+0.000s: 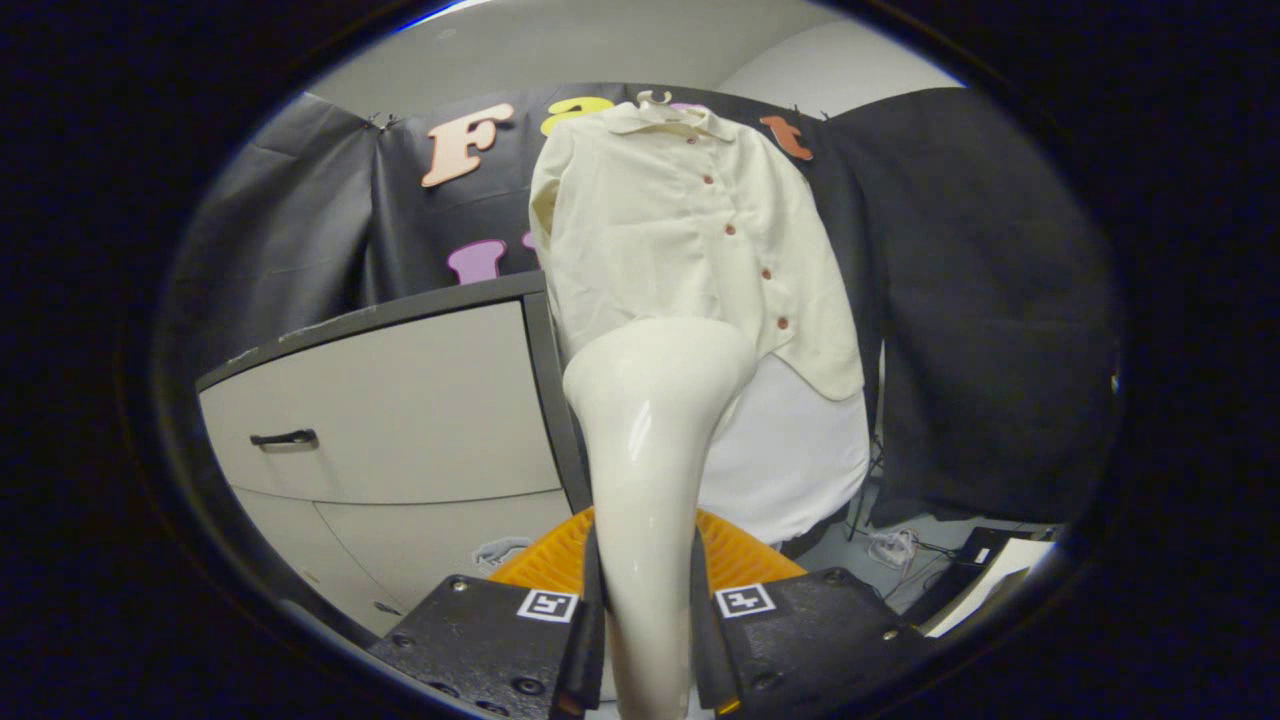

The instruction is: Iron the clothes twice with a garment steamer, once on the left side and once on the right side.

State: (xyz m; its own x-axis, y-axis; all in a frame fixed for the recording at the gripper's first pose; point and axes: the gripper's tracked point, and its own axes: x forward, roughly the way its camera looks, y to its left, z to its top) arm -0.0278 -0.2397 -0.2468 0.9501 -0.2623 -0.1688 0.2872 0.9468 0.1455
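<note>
Tongs clamp steamer, hiding shirt hem (partly).

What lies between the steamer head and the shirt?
Nothing, as far as the gripper view shows: the steamer, held between the shut jaws of the gripper, points up at the hanging shirt, its head overlapping the hem.

cream shirt with red buttons, glossy white steamer, black claw

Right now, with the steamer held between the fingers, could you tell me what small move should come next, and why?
Probably carry the steamer forward toward the shirt. The gripper is shut on its handle, its head points up at the hanging shirt, but whether it touches the fabric is unclear.
</note>
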